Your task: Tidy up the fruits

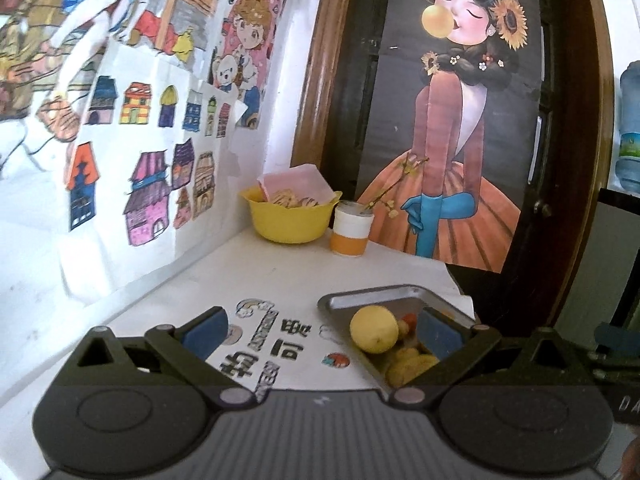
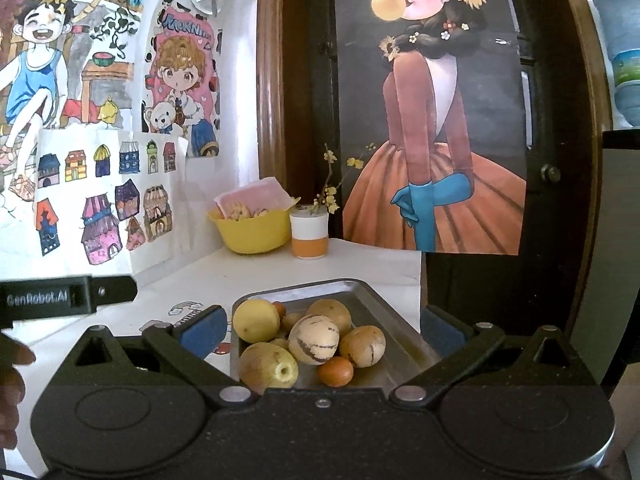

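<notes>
Fruits (image 2: 312, 340) are seen piled in a metal tray (image 2: 372, 300) nearby, both the left gripper (image 1: 320, 332) and right gripper (image 2: 320, 330) released and empty, sorting seemingly not yet finished.

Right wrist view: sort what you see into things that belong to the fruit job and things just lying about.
For the job:
metal tray
yellow lemon
striped melon
small orange fruit
right gripper, open

Lying about:
yellow bowl
orange and white cup
wall drawings
girl poster
</notes>
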`<action>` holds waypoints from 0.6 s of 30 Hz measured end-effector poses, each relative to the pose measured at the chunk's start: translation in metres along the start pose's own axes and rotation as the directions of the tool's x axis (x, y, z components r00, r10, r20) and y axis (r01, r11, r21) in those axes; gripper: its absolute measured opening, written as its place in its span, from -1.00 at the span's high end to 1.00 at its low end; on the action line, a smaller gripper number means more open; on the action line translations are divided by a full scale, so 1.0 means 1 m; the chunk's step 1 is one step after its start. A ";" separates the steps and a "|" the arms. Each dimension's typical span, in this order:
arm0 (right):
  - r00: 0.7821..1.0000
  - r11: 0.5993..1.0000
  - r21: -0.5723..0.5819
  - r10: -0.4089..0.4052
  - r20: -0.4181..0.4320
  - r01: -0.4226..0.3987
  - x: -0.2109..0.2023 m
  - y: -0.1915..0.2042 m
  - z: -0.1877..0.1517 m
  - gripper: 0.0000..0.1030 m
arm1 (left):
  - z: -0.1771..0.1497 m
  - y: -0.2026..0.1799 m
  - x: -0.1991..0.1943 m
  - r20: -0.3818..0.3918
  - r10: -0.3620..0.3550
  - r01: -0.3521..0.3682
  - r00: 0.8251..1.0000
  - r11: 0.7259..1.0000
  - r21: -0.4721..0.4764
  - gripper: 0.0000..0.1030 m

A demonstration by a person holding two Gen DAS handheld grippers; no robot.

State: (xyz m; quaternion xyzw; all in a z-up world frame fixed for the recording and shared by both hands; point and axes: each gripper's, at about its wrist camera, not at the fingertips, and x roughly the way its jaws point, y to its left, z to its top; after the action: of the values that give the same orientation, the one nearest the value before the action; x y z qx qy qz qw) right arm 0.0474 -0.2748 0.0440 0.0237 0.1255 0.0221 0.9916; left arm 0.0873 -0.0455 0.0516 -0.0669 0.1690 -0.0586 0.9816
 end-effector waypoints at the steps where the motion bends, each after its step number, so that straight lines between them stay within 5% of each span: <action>1: 1.000 1.000 0.003 0.000 0.000 0.000 -0.003 0.001 -0.001 -0.99 | -0.003 0.002 -0.004 -0.003 0.002 -0.002 1.000 1.000 0.000 -0.99; 18: 1.000 1.000 0.010 0.023 -0.014 -0.022 -0.052 0.030 -0.034 -0.99 | -0.043 0.032 -0.059 -0.053 0.037 -0.038 0.998 0.999 -0.023 -0.99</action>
State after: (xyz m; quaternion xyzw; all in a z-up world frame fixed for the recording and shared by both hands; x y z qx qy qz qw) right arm -0.0121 -0.2460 0.0257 0.0298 0.1325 0.0329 0.9902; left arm 0.0201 -0.0108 0.0257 -0.0739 0.1967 -0.0401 0.9769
